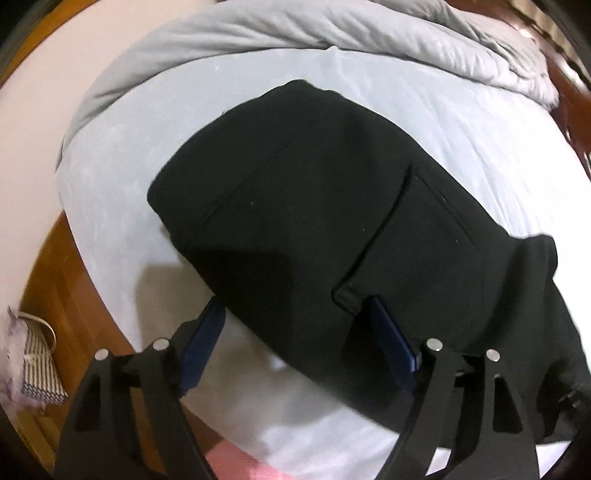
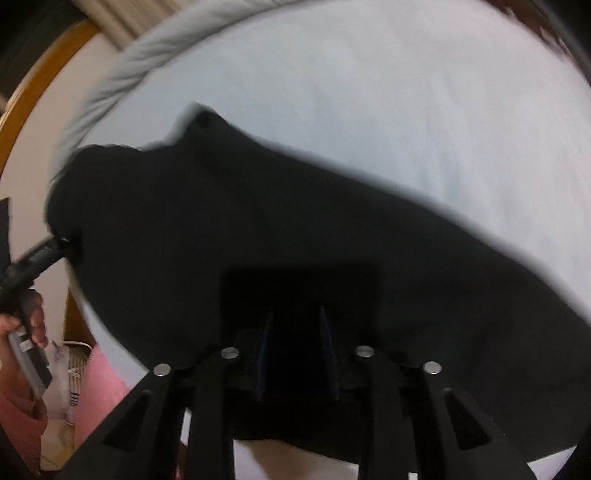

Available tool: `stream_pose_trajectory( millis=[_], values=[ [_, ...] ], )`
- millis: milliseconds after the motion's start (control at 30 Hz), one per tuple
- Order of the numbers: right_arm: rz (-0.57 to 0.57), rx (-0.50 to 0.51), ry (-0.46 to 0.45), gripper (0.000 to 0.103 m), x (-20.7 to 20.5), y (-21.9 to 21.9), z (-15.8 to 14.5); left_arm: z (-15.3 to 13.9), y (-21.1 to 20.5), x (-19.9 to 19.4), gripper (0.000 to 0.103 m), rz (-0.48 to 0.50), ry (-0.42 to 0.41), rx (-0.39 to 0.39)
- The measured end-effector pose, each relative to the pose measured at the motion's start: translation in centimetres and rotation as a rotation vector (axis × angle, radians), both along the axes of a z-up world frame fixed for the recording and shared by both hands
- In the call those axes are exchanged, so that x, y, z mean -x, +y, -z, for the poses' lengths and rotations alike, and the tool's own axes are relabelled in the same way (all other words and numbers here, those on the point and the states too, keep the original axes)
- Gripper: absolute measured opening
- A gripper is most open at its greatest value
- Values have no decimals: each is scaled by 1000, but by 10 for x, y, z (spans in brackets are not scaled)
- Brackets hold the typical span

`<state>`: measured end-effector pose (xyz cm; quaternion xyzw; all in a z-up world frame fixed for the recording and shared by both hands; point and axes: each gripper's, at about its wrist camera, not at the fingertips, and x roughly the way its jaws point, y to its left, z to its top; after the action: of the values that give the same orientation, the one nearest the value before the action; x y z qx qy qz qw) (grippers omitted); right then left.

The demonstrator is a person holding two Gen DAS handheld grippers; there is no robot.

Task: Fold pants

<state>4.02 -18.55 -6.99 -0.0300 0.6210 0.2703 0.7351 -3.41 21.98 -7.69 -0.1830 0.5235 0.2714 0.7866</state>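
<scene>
So the black pants (image 1: 314, 221) are lying on the bed's pale blue sheet (image 1: 110, 192), filling the middle of the left wrist view, with a back pocket (image 1: 413, 240) showing right of centre. They look partly folded already, a thick chunk of fabric with a neat edge toward the upper left. A rumpled grey duvet (image 1: 295, 33) is bunched along the top of the frame, and there's wooden floor (image 1: 55, 280) plus a patterned bag (image 1: 37, 365) at the lower left.

The left hand-held gripper (image 1: 295, 314) has its blue pads (image 1: 205, 343) spread wide, one at the pants' lower edge and the other just below the pocket corner, not gripping anything as far as I can see.

In the right wrist view the pants (image 2: 258, 229) run from the left of the frame down to the lower right over the sheet (image 2: 406, 110). The right hand-held gripper (image 2: 295, 317) sits at bottom centre with its fingers close together and dark fabric between them, so it's got hold of the pants. It's pretty dark in there though. A bare hand (image 2: 26, 325) holding the other device shows at the far left edge.
</scene>
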Motion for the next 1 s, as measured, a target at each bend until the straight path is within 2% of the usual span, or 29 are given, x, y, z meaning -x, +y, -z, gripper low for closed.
stream_pose_trajectory(
  millis=[67,100,133,200,267,333,433,533,633,733,833,933,1000],
  values=[
    [21,-51,19,23,-6,-7,0,-5,-4,-3,81,11,22,-28],
    [36,-72,25,24,-7,-11,-5,-15,-12,-2,74,25,30,-53],
    [56,-91,12,27,-6,-19,-14,-23,-19,-1,72,34,26,-71],
    [73,-109,-32,30,-2,-36,-33,-43,-44,3,73,87,-35,-88],
    [135,-108,-65,33,4,-72,-52,-57,-77,4,79,171,-73,-99],
    [203,-101,-73,33,8,-107,-61,-61,-121,-4,80,303,-99,-69],
    [359,-44,-54,34,17,-183,-65,-51,-174,-18,80,438,-100,6],
    [499,-7,-14,34,32,-253,-61,-36,-226,-32,80,549,-90,113],
    [623,-30,38,34,50,-311,-48,-25,-270,-41,80,620,-89,156],
    [690,-95,79,34,67,-343,-36,-11,-305,-50,80,673,-72,152],
    [685,-131,86,34,78,-346,-26,13,-327,-58,82,705,10,183],
    [717,-153,90,34,80,-374,-15,21,-341,-55,89,731,24,116],
    [781,-175,71,34,83,-395,-11,21,-346,-52,89,738,28,87]
  ],
)
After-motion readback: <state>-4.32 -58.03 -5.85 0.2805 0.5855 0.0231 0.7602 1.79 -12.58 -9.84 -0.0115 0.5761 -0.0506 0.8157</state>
